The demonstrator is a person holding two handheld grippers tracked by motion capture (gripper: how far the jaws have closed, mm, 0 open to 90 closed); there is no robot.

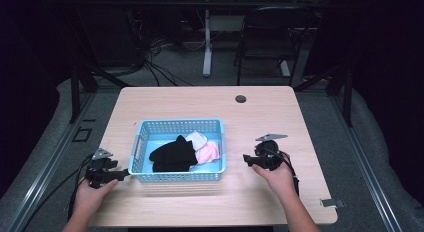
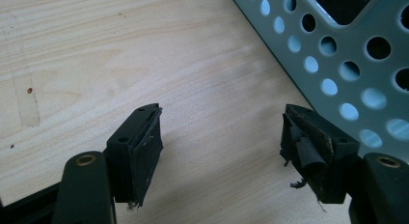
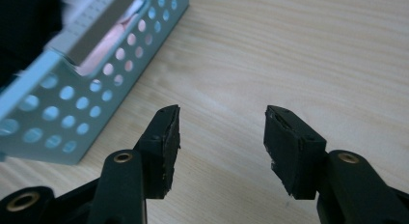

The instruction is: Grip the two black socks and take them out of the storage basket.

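Pale wood desk [image 1: 260,117] with a blue basket [image 1: 177,176] between your claws.
Your left claw [image 1: 123,175] sits just beside its left end; the right claw [image 1: 246,159] is farther off. Both gape wide, empty.

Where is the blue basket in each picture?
High view: the blue basket sits mid-table, between the two grippers.
Left gripper view: its holed wall fills the top right corner.
Right gripper view: its corner is at the upper left.
Shared landmark: the pale wooden table.
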